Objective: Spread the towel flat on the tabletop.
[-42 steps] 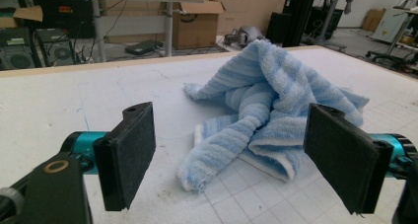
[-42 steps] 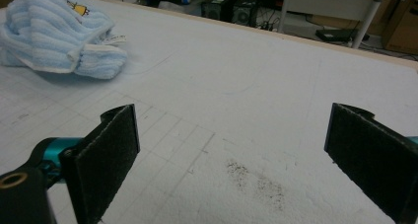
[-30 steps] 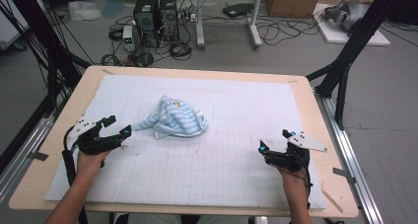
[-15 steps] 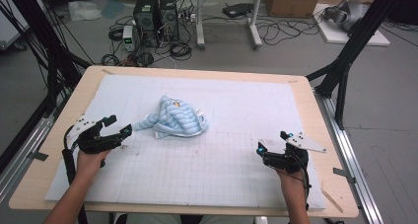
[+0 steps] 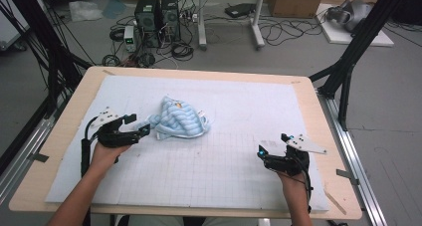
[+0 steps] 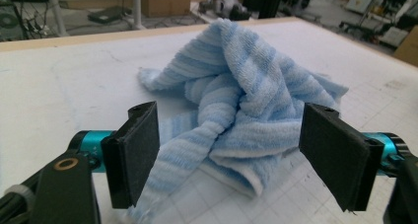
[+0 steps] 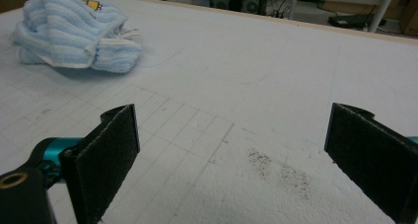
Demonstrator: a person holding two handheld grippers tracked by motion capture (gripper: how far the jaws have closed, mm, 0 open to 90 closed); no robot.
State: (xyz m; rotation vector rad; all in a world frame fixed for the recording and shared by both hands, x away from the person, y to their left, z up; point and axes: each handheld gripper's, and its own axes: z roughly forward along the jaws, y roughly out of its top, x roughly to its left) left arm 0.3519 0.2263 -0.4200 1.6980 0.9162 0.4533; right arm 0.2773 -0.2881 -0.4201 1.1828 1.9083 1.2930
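White mat bears crumpled towel, seemingly without long axis.

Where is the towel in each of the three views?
High view: towel left of centre, by the left gripper.
Left gripper view: centre, a fold between the open jaws.
Right gripper view: top left corner.
Shared landmark: the white gridded mat.

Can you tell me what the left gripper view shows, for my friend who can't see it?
A crumpled blue-and-white striped towel lies on a white gridded mat, and its near folds reach in between the open left tongs. The black pads are not pressing it, and the tongs have just been closing a little.
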